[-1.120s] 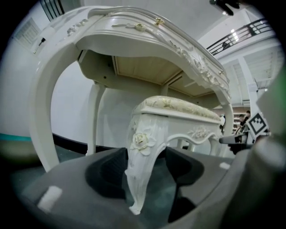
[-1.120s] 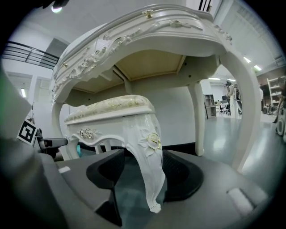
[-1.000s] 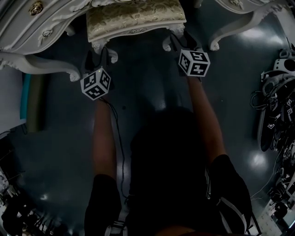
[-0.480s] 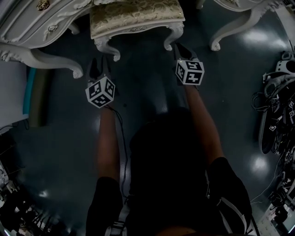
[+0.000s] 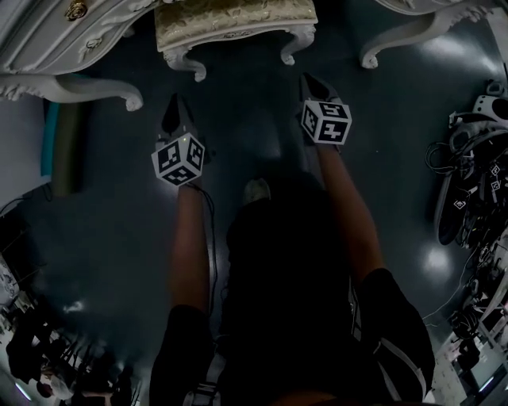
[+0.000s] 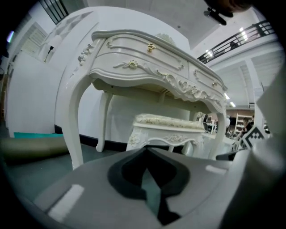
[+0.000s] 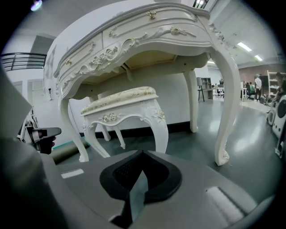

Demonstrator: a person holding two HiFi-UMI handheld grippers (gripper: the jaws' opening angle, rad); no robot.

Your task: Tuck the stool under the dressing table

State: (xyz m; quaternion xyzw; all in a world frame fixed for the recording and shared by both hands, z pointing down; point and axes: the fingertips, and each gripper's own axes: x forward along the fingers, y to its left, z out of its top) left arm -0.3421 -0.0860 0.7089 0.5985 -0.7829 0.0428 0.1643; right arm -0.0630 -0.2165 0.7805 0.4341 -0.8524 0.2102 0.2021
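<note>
Apparently stool [image 5: 234, 24] stands mostly under desk [image 5: 48, 40]. Carved frame: stiff, probably light, slides on smooth floor [image 5: 238, 127]; push at seat rail. Left tool [image 5: 172, 109], right tool [image 5: 309, 81]: jaws just closed, together, empty.

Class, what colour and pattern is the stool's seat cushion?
Seat cushion: pale gold floral brocade; clearest in head view.
</note>
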